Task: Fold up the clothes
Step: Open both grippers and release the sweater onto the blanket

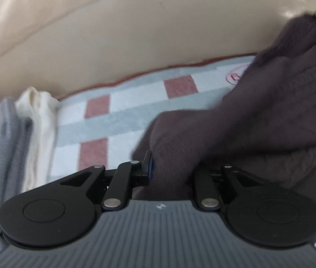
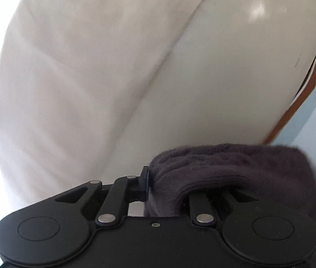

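Left wrist camera looking low along its gripper [image 1: 169,167] toward the cream headboard [image 1: 158,40], sitting close over the checked bedspread [image 1: 135,111], right wrist camera facing the headboard [image 2: 236,78] nearer, both views sharing headboard and dark knit garment [image 2: 225,167].

text: none legible | left gripper [image 1: 171,169] body: small unreadable logo mark

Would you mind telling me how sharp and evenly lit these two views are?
Left wrist: motion blur smears the dark knit garment and checked blanket; the left gripper stays crisp. Right wrist: the pale cushion is washed out and blurred, with glare patches upper right.
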### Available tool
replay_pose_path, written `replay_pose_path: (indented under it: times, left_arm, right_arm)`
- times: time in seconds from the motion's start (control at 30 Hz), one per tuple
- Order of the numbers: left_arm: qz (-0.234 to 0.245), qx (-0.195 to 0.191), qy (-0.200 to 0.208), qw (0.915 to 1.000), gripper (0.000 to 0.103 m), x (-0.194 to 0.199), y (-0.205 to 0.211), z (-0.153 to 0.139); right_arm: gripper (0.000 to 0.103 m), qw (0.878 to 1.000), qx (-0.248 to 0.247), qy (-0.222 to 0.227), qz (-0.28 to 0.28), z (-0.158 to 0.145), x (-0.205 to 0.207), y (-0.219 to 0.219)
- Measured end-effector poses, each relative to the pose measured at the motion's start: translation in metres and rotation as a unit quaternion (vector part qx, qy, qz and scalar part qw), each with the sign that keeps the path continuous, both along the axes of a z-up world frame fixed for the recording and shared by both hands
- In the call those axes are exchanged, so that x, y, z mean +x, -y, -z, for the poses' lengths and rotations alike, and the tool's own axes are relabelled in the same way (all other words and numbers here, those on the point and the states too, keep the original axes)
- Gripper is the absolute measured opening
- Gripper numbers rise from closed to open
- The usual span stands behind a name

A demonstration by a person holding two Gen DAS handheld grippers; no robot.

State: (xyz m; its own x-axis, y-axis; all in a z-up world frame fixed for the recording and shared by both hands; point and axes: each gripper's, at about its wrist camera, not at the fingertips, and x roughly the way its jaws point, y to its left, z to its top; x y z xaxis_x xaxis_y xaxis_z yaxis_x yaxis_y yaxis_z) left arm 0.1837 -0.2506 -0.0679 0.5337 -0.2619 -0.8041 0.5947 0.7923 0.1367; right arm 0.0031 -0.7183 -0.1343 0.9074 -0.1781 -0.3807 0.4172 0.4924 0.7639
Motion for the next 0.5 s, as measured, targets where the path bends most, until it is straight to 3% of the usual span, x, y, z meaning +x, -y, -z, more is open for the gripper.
replay_pose_path:
  times: [0.03,0.07,0.13,0.23,0.37,0.5]
  left_arm:
    - [0.0,0.001,-0.004,1.0,0.018,0.003,0.002,0.003]
    - [0.0,0.002,-0.008,1.0,0.02,0.005,0.003,0.006]
    - [-0.006,0.012,-0.006,0.9999,0.026,0.008,0.004,0.012]
    - [-0.019,0.012,-0.024,0.9994,0.035,0.011,-0.001,0.024]
    - [-0.026,0.021,-0.042,0.9986,0.045,0.01,-0.008,0.039]
    - [-0.023,0.024,-0.057,0.9978,0.05,0.004,-0.013,0.05]
  right_arm:
    - [0.031,0.998,-0.016,-0.063,0.0,0.009,0.008,0.002]
    - [0.031,0.993,-0.024,-0.119,0.001,0.019,0.014,0.001]
    - [0.031,0.984,-0.033,-0.176,0.002,0.033,0.017,-0.005]
    - [0.031,0.989,-0.025,-0.145,0.009,0.028,0.009,-0.012]
    - [0.041,0.993,-0.05,-0.103,0.033,-0.002,-0.021,-0.019]
    - [0.048,0.995,-0.032,-0.01,0.092,-0.02,-0.081,-0.006]
